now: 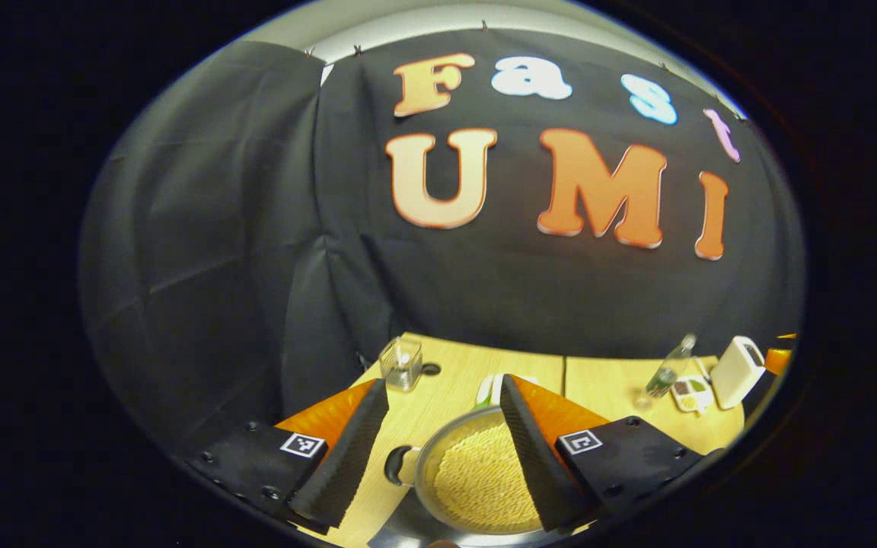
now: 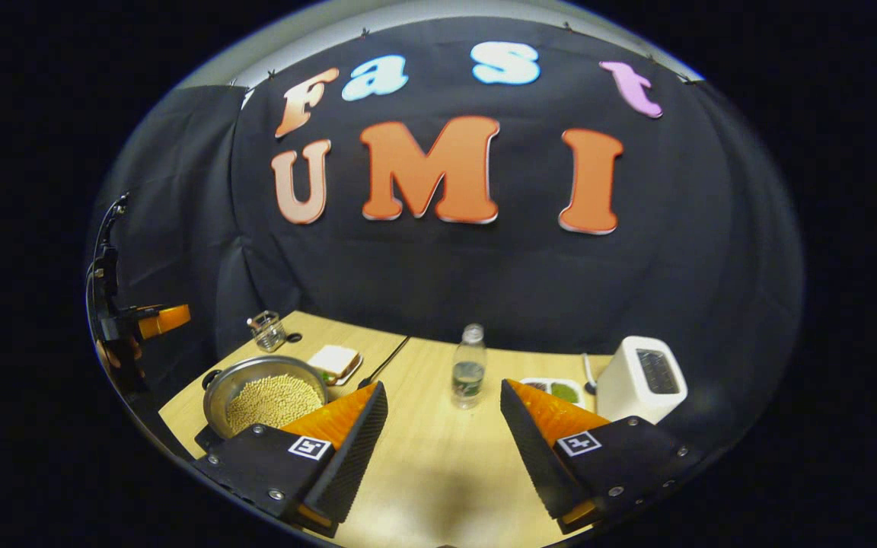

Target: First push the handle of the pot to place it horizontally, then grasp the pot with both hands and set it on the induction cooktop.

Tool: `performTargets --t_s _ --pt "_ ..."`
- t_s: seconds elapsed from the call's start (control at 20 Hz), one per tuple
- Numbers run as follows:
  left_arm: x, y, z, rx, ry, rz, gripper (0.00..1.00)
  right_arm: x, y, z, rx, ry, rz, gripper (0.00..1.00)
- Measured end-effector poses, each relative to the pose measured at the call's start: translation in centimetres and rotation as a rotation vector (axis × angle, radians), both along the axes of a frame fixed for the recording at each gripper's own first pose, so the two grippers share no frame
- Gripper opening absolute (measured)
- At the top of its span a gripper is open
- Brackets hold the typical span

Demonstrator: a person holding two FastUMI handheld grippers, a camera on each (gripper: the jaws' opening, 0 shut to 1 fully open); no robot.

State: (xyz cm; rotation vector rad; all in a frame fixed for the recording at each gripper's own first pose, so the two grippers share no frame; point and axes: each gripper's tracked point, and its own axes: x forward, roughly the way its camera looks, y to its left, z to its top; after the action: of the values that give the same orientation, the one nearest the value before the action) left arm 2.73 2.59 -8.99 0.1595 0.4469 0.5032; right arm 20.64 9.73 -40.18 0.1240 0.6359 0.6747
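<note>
A steel pot of pale yellow beans sits on the wooden table, just beyond my left gripper, which is open. That gripper's right finger covers part of the pot's right side. A black handle sticks out on the pot's left. In the right gripper view the pot stands at the left, with a black handle on its far-left rim. My right gripper is open over bare table to the right of the pot. The left gripper hangs raised at the left edge.
A glass jar, a sandwich on a plate, a plastic bottle, a small food tray and a white toaster stand along the back of the table. A grey surface shows under the pot's near side.
</note>
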Motion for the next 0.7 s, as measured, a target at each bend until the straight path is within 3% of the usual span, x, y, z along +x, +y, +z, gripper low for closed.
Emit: performTargets --t_s 0.25,0.35,0.4,0.45,0.5,0.6,0.7 --pt "4.0 -7.1 10.7 0.006 -0.252 -0.130 0.95 4.7 -12.7 10.0 0.026 -0.199 -0.172 0.94" --pt "5.1 -10.2 14.3 -0.012 -0.335 -0.185 0.95 5.8 -17.4 13.8 0.026 -0.263 -0.231 0.89" --pt "5.8 -11.1 16.0 -0.018 -0.370 -0.209 0.93 6.0 -19.5 15.3 0.016 -0.292 -0.257 0.94" --pt "6.2 -12.3 17.6 -0.027 -0.403 -0.232 0.96 6.3 -21.4 16.8 0.001 -0.320 -0.284 0.99" --pt "7.0 -13.6 19.6 -0.041 -0.436 -0.257 0.95 6.6 -23.5 18.6 -0.011 -0.351 -0.307 0.94" --pt "7.8 -15.5 22.8 -0.069 -0.501 -0.303 0.96 7.1 -26.3 21.9 -0.029 -0.412 -0.342 0.98" --pt "8.6 -17.1 26.2 -0.073 -0.551 -0.334 0.96 7.2 -28.1 25.1 -0.025 -0.443 -0.376 0.93"
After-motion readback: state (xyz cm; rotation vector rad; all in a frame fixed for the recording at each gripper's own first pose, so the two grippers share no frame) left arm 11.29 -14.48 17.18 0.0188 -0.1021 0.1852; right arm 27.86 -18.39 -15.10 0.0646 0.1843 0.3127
